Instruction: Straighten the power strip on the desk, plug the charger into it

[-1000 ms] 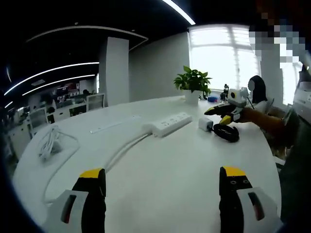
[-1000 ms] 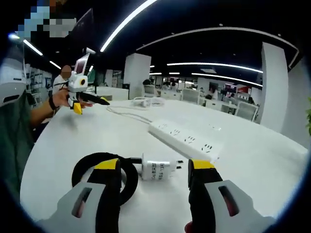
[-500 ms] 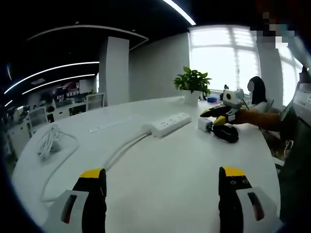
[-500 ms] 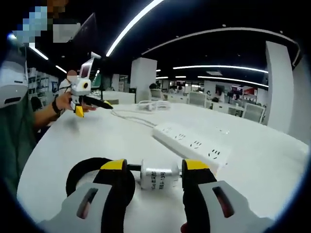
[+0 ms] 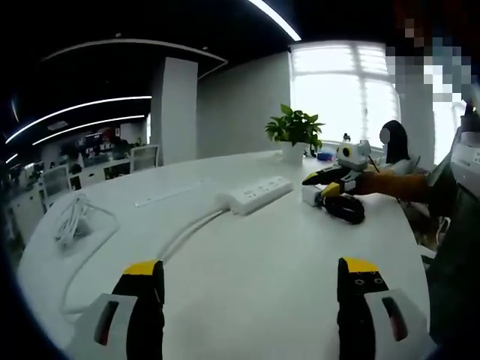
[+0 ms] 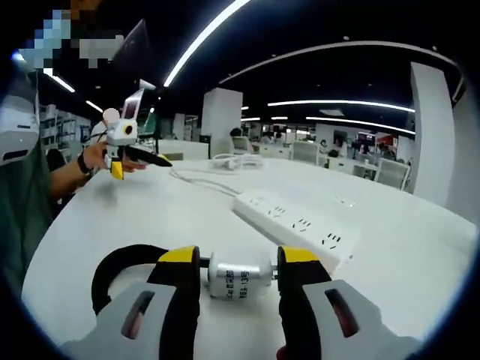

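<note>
Left gripper view sits low over the table (image 5: 247,277), well back, facing the windows with the power strip (image 5: 253,194) mid-distance. Right gripper view is close in, just behind the charger (image 6: 238,274), facing the office interior. Both share the strip and the table, and each catches the other tongs (image 5: 327,183) (image 6: 136,159) across it

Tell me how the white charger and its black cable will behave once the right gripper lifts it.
The charger is a small rounded block sitting between the right gripper jaws, so it is probably light and stiff, though its smooth curved sides might twist in the grip. Its black cable lies coiled on the desk; it will likely hang floppy and drag behind.
</note>
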### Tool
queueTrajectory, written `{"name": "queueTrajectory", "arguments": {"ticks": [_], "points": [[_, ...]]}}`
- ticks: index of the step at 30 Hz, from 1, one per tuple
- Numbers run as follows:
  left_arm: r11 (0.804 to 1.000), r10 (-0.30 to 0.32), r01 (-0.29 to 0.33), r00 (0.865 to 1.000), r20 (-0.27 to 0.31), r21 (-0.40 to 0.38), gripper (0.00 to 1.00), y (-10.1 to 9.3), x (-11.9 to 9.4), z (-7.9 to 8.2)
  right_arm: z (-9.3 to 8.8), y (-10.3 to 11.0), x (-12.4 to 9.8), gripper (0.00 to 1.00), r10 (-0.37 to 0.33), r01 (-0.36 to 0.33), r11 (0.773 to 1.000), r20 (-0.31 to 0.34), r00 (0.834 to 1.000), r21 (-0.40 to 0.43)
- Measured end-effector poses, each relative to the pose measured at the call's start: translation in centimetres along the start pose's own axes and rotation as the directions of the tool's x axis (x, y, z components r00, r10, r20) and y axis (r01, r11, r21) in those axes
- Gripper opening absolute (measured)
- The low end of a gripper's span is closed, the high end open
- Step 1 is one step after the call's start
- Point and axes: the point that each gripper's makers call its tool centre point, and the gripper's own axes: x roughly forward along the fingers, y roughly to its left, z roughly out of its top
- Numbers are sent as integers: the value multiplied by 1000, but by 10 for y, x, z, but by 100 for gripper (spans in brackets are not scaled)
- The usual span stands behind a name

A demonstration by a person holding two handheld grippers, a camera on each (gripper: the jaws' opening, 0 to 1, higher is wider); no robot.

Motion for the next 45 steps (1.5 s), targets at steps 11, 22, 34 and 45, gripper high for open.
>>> {"name": "queueTrajectory", "arguments": {"ticks": [11, 22, 34, 45], "points": [[1000, -6, 6, 1000, -4, -8, 98, -1, 2, -3, -3, -4, 2, 34, -14, 14, 1000, 8, 1000, 1], [1000, -18, 18, 1000, 4, -10, 97, -3, 6, -1, -3, -3, 2, 33, 20, -19, 999, 20, 1000, -38], [1000, -20, 21, 1000, 13, -10, 96, -6, 7, 2, -3, 6, 1, 33, 185, -183, 981, 18, 983, -61], [1000, -25, 25, 1000, 6, -5, 96, -11, 17, 3, -4, 14, -7, 33, 304, -302, 950, 14, 952, -83]]}}
